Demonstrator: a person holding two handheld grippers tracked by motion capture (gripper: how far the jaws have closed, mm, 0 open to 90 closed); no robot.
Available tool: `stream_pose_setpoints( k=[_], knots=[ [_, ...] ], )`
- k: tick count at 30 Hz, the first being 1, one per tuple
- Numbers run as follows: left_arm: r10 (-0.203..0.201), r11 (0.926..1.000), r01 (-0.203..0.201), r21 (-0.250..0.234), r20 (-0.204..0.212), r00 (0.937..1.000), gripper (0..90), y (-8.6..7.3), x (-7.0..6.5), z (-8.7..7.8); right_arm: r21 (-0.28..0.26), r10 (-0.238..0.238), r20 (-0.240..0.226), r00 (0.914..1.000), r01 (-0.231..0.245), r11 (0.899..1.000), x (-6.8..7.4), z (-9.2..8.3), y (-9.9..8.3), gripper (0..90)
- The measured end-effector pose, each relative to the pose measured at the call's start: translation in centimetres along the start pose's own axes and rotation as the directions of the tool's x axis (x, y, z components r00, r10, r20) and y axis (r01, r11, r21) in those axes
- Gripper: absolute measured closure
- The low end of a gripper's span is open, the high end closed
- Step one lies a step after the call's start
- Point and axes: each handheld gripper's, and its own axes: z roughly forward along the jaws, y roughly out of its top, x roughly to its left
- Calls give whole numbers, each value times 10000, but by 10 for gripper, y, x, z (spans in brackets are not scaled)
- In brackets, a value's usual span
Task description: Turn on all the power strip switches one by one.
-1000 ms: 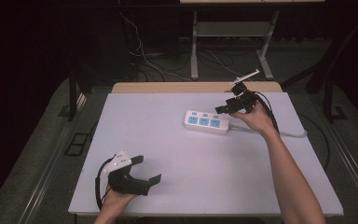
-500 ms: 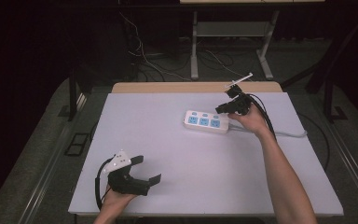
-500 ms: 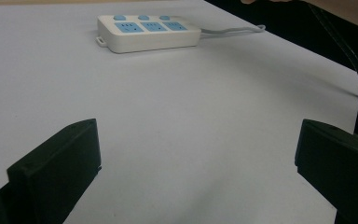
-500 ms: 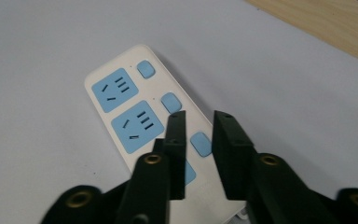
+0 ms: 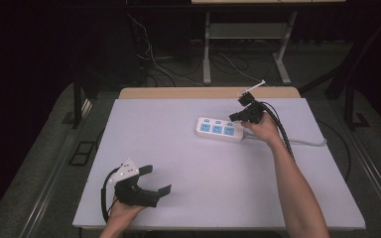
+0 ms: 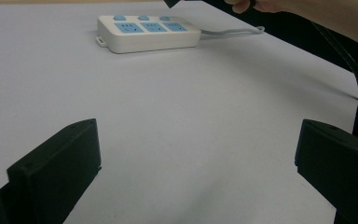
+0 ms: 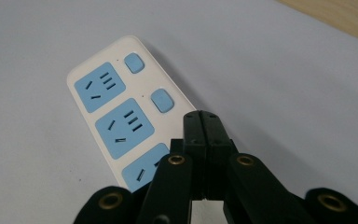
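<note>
Now right gripper [image 7: 200,122] lower over power strip [image 7: 116,119], jaws just closed, empty.

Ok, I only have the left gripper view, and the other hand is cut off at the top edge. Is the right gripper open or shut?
Observer: Shut. In the right gripper view the right gripper has its jaws pressed together with nothing between them; they have just been closing.
Operator: Where are its tips on the strip?
Observer: Over the power strip on its button side, just past the two blue buttons, by the socket nearest the cable end. I cannot tell whether they touch.
Operator: And my own gripper?
Observer: In the high view the left gripper is open, low over the table at its near left corner.
</note>
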Motion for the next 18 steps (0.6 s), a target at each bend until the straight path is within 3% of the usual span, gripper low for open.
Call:
stream_pose_setpoints(
  k=[6,18],
  knots=[
    [-6,10000,6,3,-33,10000,0,0,0,0,136,63,20,10000,-63,9999,-1,5,-1,899],
    [28,10000,-28,-19,-71,10000,0,0,0,-1,123,430,-369,9984,-426,9990,-4,15,-6,899]
  ],
)
